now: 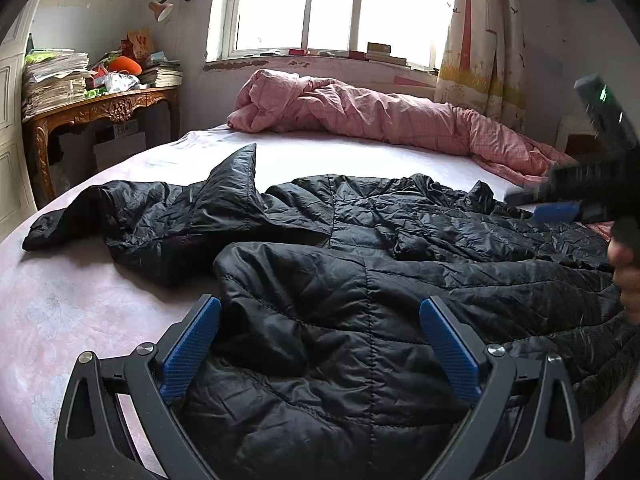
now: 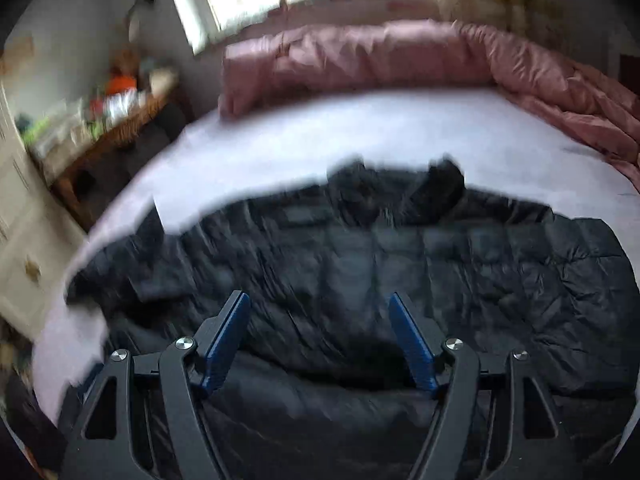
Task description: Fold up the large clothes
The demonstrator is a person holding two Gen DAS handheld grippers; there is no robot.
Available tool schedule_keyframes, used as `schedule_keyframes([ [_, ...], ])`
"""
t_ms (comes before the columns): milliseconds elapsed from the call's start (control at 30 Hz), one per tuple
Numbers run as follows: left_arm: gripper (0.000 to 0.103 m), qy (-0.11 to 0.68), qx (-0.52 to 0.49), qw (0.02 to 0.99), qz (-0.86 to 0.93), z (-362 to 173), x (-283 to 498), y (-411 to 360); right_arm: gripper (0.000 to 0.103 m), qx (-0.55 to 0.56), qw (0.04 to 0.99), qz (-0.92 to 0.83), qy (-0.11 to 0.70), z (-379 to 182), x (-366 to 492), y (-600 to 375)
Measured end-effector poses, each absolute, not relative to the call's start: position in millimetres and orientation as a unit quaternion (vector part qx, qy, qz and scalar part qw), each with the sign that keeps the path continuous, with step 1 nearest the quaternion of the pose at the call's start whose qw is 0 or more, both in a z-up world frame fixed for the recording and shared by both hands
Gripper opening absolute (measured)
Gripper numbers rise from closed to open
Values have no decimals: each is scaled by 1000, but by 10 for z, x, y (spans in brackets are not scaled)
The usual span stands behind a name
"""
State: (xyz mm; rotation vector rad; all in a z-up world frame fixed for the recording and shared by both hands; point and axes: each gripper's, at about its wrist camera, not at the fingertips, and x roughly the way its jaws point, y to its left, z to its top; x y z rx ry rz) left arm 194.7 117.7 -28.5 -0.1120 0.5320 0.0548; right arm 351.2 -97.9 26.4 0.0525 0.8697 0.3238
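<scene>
A black quilted puffer jacket (image 1: pixel 360 264) lies crumpled across the pale pink bed (image 1: pixel 320 156); one sleeve stretches left and a pointed fold stands up. My left gripper (image 1: pixel 320 312) is open, blue pads wide apart, just above the jacket's near folded part. My right gripper (image 2: pixel 320 308) is open over the jacket (image 2: pixel 360 256) in its blurred view. The right gripper also shows in the left wrist view (image 1: pixel 560 208) at the right edge, above the jacket's right side, held by a hand.
A rumpled pink quilt (image 1: pixel 380 116) lies along the bed's far side under the window (image 1: pixel 336 4). A carved wooden table (image 1: pixel 100 108) piled with papers stands at the left. A curtain (image 1: pixel 480 40) hangs at the right.
</scene>
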Motion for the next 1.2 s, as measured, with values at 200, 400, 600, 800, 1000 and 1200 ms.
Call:
schedule_keyframes([
  [200,99,265,-55,962,27,-289,1951,1179,73,22,844,126,520,-337,3823,-1045],
  [400,99,265,-56,962,27,-289,1952,1179,12,31,855,127,502,-446,3841,-1108],
  [600,99,265,-55,962,27,-289,1950,1178,10,113,862,208,448,-253,3751,-1237],
  [800,99,266,-56,962,26,-299,1963,1173,15,101,849,192,481,-406,3817,-1155],
  [1000,99,267,-56,962,26,-308,1973,1172,57,87,859,194,465,-284,3738,-1060],
  [1200,99,267,-56,962,26,-308,1975,1171,62,63,885,174,427,-28,3632,-1044],
])
